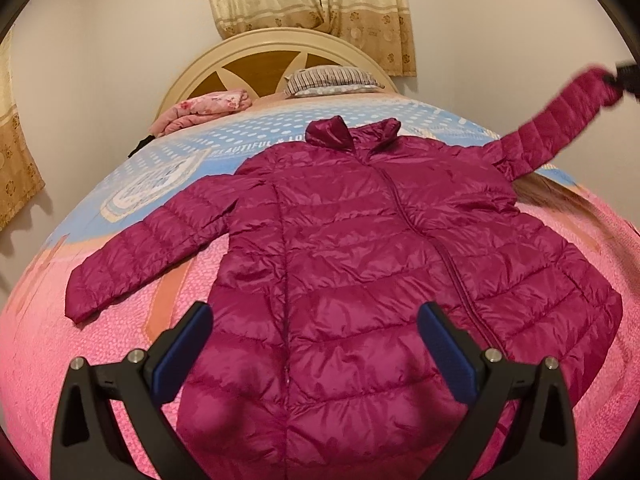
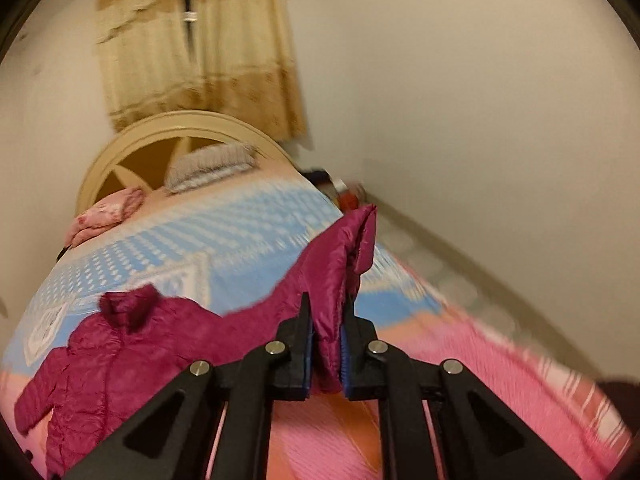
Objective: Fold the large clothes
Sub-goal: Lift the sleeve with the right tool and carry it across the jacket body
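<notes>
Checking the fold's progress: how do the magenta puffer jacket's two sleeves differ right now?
The one sleeve lies flat on the pink and blue bedspread, untouched; the other sleeve is raised off it, stretched up and outward. The lifted sleeve's cuff is clamped in the right tongs; the left tongs stand open above the hem, holding nothing. Both sleeves share quilted, shiny magenta fabric.

Warm dim indoor light; right view motion-blurred, fisheye edges bowed
</notes>
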Demonstrator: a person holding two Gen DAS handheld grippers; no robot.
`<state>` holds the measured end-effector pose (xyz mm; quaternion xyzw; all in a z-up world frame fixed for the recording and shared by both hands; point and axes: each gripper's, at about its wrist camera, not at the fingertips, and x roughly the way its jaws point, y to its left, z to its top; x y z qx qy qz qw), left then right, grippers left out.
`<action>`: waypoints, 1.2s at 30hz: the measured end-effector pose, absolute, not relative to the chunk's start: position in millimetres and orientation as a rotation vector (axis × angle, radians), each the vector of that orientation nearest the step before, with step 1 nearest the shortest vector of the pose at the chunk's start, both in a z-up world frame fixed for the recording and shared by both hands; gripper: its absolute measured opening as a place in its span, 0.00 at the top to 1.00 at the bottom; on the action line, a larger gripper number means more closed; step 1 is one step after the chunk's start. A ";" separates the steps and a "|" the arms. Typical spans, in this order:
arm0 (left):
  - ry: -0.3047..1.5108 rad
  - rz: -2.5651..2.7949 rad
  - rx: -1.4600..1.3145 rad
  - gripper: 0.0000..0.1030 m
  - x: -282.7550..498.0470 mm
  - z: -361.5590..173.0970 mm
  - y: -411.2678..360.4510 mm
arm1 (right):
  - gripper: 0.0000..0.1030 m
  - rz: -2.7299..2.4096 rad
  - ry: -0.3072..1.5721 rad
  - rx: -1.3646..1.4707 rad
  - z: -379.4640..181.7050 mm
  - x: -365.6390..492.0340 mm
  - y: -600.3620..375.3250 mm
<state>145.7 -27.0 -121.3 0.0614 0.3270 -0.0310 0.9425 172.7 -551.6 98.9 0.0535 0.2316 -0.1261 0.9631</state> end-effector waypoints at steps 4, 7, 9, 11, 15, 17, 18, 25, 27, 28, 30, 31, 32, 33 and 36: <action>0.670 -0.065 0.117 0.00 144.0 -122.7 -22.9 | 0.91 -0.161 0.396 -0.021 131.3 173.0 -485.2; 0.672 -0.063 0.115 0.00 142.5 -123.7 -20.8 | 0.91 -0.086 0.372 -0.105 142.1 173.5 -436.2; 0.673 -0.060 0.114 0.00 141.6 -124.2 -18.6 | 0.91 -0.036 0.359 -0.148 145.3 174.3 -407.3; 0.674 -0.054 0.109 0.00 140.9 -124.7 -14.8 | 0.92 0.007 0.349 -0.187 144.4 174.2 -378.8; 0.678 -0.037 0.097 0.00 140.8 -126.2 -6.1 | 0.92 0.098 0.345 -0.240 136.9 179.8 -325.2; 0.682 -0.032 0.087 0.00 141.8 -127.5 -1.7 | 0.92 0.132 0.345 -0.251 129.5 183.4 -305.4; 0.684 -0.031 0.085 0.00 142.0 -128.1 -0.2 | 0.92 0.148 0.345 -0.262 123.8 185.5 -293.5; 0.694 -0.012 0.075 0.00 142.0 -132.0 13.5 | 0.92 0.249 0.416 -0.268 73.0 203.6 -241.3; 0.699 0.001 0.073 0.00 142.5 -134.0 19.1 | 0.92 0.275 0.441 -0.258 54.9 206.2 -229.8; 0.702 0.006 0.072 0.00 143.0 -134.5 21.5 | 0.92 0.292 0.457 -0.252 44.7 207.3 -223.9; 0.708 0.020 0.066 0.00 144.9 -136.4 27.0 | 0.92 0.318 0.484 -0.251 25.7 209.8 -207.5; 0.712 0.026 0.064 0.00 145.8 -137.2 28.9 | 0.92 0.328 0.491 -0.256 15.8 210.8 -201.5; 0.718 0.033 0.061 0.00 147.3 -138.5 31.6 | 0.92 0.335 0.499 -0.257 8.8 211.7 -197.5; 0.722 0.037 0.060 0.00 148.1 -139.5 34.1 | 0.92 0.347 0.520 -0.250 -2.6 216.0 -192.1; 0.724 0.048 0.058 0.00 148.9 -140.0 38.7 | 0.92 0.363 0.569 -0.225 -26.6 225.7 -181.1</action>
